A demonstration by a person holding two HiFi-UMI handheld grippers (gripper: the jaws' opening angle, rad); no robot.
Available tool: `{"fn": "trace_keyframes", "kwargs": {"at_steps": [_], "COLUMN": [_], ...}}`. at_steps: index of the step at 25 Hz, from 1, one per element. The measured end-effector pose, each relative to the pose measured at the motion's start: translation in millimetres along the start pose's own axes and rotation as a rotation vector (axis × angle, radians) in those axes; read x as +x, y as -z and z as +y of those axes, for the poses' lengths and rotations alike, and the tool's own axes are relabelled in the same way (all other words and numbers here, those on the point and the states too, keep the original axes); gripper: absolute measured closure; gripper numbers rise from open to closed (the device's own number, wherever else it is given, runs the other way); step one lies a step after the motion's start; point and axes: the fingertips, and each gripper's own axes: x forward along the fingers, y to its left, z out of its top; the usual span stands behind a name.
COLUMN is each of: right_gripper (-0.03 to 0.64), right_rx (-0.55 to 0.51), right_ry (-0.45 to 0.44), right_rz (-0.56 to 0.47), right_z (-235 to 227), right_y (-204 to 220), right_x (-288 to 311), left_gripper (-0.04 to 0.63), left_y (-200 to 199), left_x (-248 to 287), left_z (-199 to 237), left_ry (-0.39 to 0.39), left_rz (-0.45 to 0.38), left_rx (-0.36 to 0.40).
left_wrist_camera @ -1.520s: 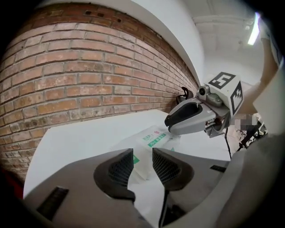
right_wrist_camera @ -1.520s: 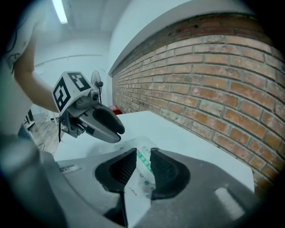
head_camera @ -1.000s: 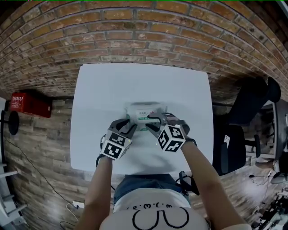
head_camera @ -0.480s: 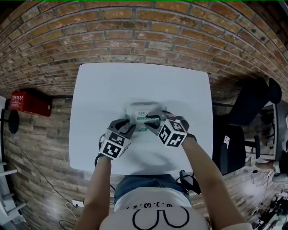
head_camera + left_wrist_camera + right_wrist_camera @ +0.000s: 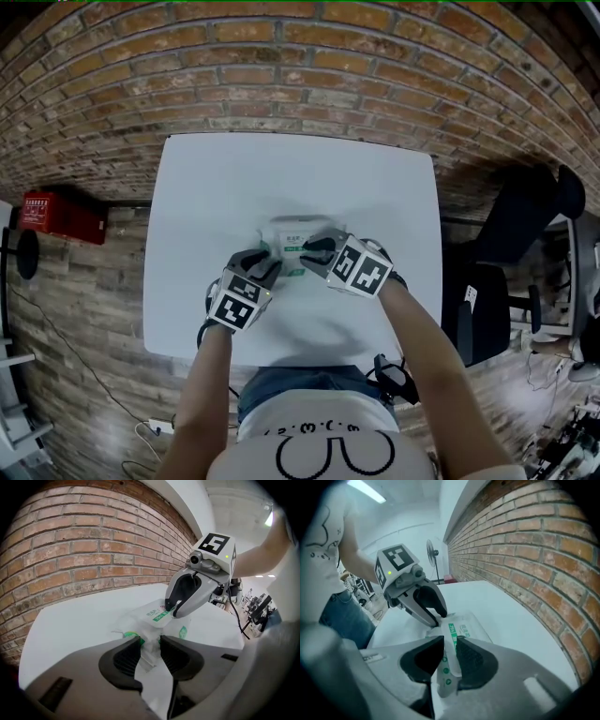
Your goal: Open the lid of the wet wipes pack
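Rolled over since a second ago, the right gripper (image 5: 449, 651) has just been closing its jaws and now pinches the raised lid flap (image 5: 446, 680). Opposite it, the left gripper (image 5: 150, 651) pinches the crinkled end seam of the wet wipes pack (image 5: 298, 232). That pack lies mid-way on the white table (image 5: 234, 178), long axis left to right between both tools. I judge the peel should run rightward, away from the left anchor.

A plain white square tabletop (image 5: 234, 187) stands against a red brick wall (image 5: 281, 75). Near its middle, well apart from that wall, lies a white, green-printed soft plastic wet wipes pack (image 5: 298, 234).
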Motion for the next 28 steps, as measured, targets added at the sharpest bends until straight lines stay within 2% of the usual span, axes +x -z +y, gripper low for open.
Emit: {"fn": "trace_keyframes", "kwargs": {"at_steps": [7, 15, 23, 28], "right_gripper": [0.546, 0.595, 0.603, 0.604], "right_rx": [-0.013, -0.015, -0.117, -0.136], "right_ry": [-0.004, -0.040, 0.050, 0.093], "right_rz": [-0.013, -0.015, -0.026, -0.036], "right_z": [1.1, 5.9, 0.0, -0.8], "right_y": [-2.5, -4.0, -6.9, -8.0], "right_x": [-1.1, -2.4, -2.9, -6.1], "left_gripper": [0.465, 0.465, 0.465, 0.466], "left_y": [3.1, 3.4, -2.2, -1.0], "left_x": [2.1, 3.0, 2.9, 4.9], "left_z": [0.9, 1.3, 1.8, -0.1], "left_ry": [0.008, 0.017, 0.024, 0.030], "left_rz": [0.004, 0.000, -0.005, 0.012], "left_rx": [0.000, 0.008, 0.010, 0.021]}}
